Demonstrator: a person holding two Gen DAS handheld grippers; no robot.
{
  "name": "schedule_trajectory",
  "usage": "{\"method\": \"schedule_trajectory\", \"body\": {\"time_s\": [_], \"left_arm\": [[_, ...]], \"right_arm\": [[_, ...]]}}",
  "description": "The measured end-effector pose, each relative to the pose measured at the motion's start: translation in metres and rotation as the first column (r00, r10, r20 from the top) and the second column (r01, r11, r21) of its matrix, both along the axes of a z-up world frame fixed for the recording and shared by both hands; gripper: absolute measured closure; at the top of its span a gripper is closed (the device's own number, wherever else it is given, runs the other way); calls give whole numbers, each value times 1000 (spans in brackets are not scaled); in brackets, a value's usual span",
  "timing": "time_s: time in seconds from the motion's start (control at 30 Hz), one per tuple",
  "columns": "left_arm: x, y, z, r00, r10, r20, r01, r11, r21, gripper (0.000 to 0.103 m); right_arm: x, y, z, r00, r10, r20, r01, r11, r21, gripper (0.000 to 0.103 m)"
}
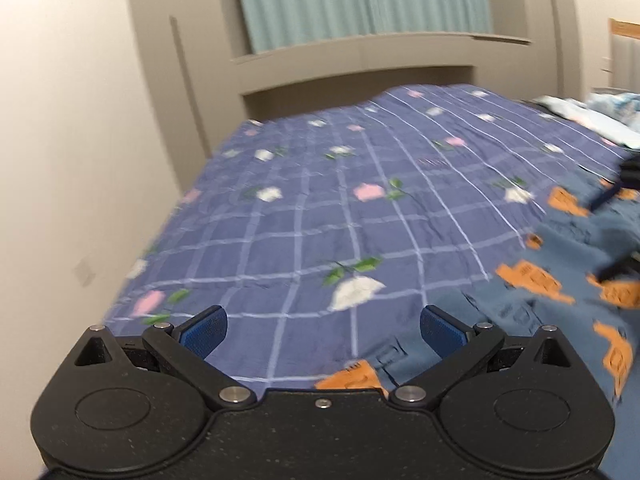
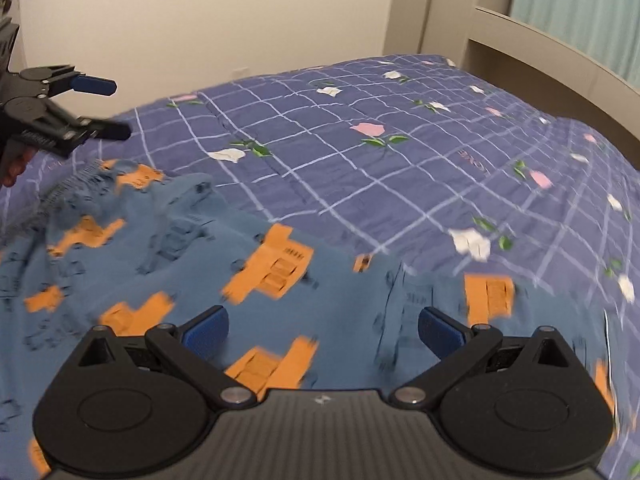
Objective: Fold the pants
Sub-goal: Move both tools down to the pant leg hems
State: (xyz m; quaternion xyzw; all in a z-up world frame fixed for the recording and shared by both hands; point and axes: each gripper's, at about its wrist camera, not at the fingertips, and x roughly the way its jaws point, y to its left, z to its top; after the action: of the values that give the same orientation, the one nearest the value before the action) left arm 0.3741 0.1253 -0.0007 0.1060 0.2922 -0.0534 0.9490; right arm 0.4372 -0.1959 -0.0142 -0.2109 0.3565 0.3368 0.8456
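Observation:
The pants [image 2: 192,264] are blue with orange block prints and lie rumpled on the bed; in the left wrist view they [image 1: 560,272] fill the lower right. My right gripper [image 2: 322,332] is open and empty, hovering over the pants. My left gripper [image 1: 323,330] is open and empty, over the bedspread at the pants' left edge. It also shows in the right wrist view [image 2: 114,108] at the far left, above the pants' rumpled far end. The right gripper's dark fingers show blurred in the left wrist view [image 1: 612,232] at the right edge.
The bed is covered by a purple checked bedspread [image 1: 320,200] with flower prints. A beige headboard [image 1: 352,64] and green curtain [image 1: 360,0] stand behind it. A white wall [image 1: 80,160] runs along the left side. Light blue bedding [image 1: 592,112] lies at the far right.

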Motion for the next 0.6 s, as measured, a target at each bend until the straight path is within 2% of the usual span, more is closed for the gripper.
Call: {"method": "schedule_trajectory", "body": {"time_s": [0.17,0.23,0.37,0.47,0.53,0.6], "left_arm": [[25,21,-22,992,-72,-105,64,995,-74,1],[31,28,-28,984,-113,-138,99,990,-103,1],[40,37,-39,962,-181,-204,162,981,-106,1],[46,45,-46,940,-194,-280,165,978,-125,3],[50,51,-48,923,-201,-329,158,975,-154,5],[54,57,-50,913,-197,-357,140,974,-180,5]], "right_arm": [[44,19,-19,996,56,-70,-59,997,-43,1],[56,25,-23,994,67,-87,-71,997,-42,4],[72,37,-24,989,110,-102,-113,993,-25,8],[75,48,-26,977,173,-126,-178,984,-28,13],[76,54,-28,968,205,-147,-213,976,-42,23],[79,55,-29,961,217,-173,-226,974,-34,25]]}}
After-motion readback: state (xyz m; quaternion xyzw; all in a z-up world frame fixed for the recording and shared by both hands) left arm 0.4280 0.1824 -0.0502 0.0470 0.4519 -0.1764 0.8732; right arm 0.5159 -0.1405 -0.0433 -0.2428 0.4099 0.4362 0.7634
